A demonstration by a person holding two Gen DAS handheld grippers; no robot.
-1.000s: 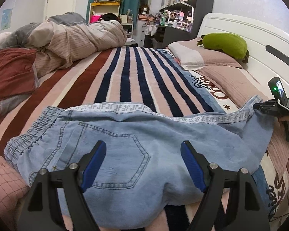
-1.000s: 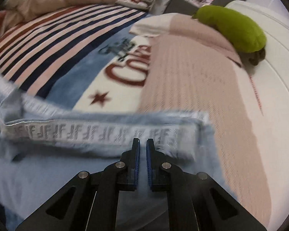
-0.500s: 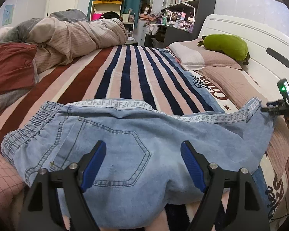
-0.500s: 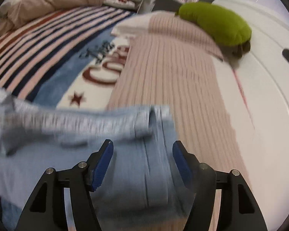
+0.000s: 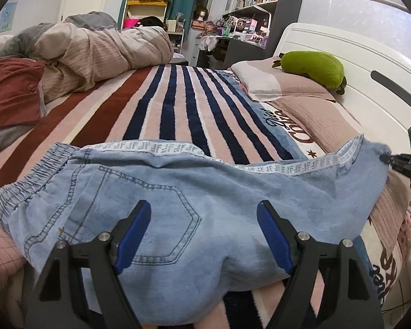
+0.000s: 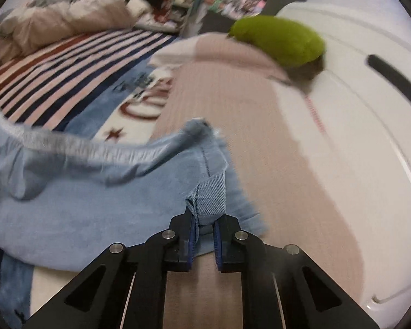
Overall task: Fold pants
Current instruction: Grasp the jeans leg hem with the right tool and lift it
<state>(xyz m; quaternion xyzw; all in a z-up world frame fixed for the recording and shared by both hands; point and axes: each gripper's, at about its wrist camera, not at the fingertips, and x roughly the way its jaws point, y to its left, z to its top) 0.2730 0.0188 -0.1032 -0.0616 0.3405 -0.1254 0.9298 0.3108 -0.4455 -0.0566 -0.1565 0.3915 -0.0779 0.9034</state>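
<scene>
Light blue denim pants [image 5: 205, 189] lie across the striped bed blanket, elastic waistband at the left and a white lettered side stripe along the far edge. My left gripper [image 5: 204, 233] is open, its blue pads spread just above the seat by the back pocket. My right gripper [image 6: 204, 235] is shut on a fold of the pants' hem [image 6: 211, 197] over the pink pillow; it also shows at the right edge of the left wrist view [image 5: 397, 161], holding the leg end lifted.
A striped blanket [image 5: 178, 104] covers the bed. Pink pillows [image 5: 285, 87] and a green plush [image 5: 312, 68] lie by the white headboard [image 5: 370, 63] on the right. A bunched duvet [image 5: 96, 52] and a red pillow [image 5: 11, 90] lie at the left.
My right gripper opened half a second ago and has now closed on the hem edge, pulling it right. My left gripper stayed open over the seat.
</scene>
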